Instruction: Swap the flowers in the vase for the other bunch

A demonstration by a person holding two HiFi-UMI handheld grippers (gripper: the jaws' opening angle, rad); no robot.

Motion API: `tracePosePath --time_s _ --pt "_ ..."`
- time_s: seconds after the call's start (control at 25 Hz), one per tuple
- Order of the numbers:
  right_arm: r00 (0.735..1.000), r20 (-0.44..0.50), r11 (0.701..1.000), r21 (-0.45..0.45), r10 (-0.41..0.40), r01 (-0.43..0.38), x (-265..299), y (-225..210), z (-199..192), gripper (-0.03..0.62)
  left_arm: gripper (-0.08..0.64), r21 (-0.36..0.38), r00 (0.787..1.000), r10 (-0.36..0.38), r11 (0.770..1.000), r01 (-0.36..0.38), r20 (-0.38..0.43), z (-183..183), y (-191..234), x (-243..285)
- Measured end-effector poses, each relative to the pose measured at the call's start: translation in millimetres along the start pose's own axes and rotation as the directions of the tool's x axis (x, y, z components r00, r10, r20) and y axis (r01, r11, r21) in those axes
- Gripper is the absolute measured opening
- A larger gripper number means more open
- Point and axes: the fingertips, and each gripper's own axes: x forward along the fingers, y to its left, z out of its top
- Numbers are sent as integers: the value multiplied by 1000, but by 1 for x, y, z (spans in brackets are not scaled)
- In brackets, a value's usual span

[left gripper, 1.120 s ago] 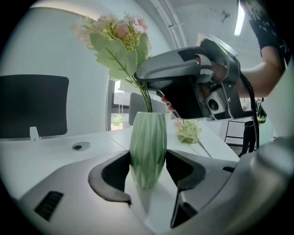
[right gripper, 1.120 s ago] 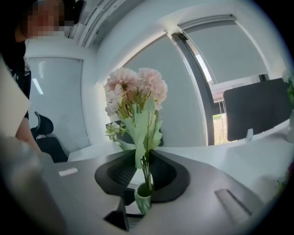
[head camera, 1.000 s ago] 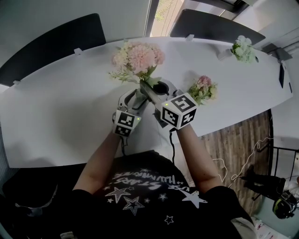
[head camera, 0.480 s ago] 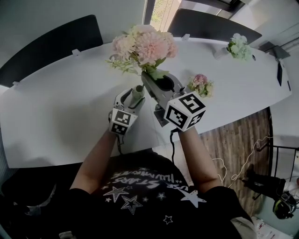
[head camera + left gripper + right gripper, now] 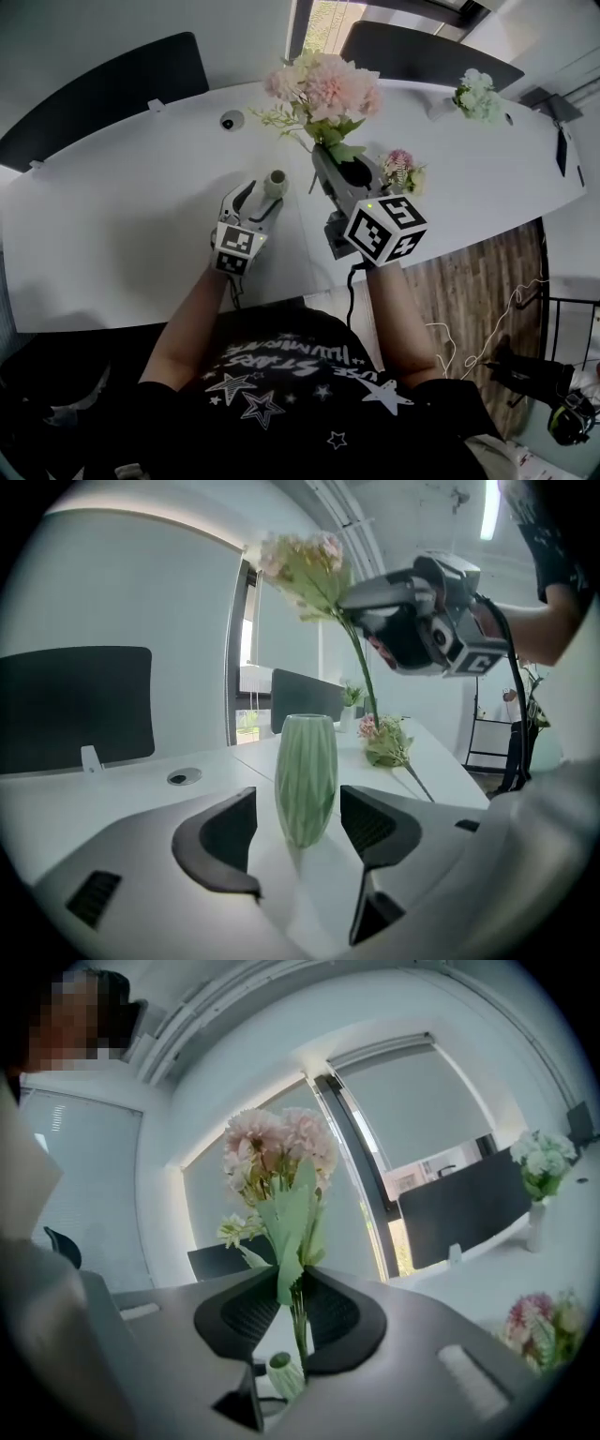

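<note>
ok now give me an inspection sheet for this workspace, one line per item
surface: white table
job's things: green vase upright, empty; pink bouquet lifted clear of it; second bunch lying on the table
clutter: round cable port; white vase of pale flowers at the far end
grippers: left gripper open, jaws either side of the green vase, not touching; right gripper shut on the bouquet's stems
cables: lead hanging from the right gripper; thin white wire over the floor
surroundings: dark chairs behind the table; window
</note>
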Motion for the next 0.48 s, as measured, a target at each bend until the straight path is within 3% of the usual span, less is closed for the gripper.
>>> tracePosePath --time_s 0.2,0.48 --pt "989 -111 985 128 -100 114 -6 -46 -59 71 265 -49 999 41 998 -41 11 -1 4 -19" --pt "961 -234 938 273 -150 212 7 -82 -123 71 265 -85 998 69 994 -67 14 -1 14 -39"
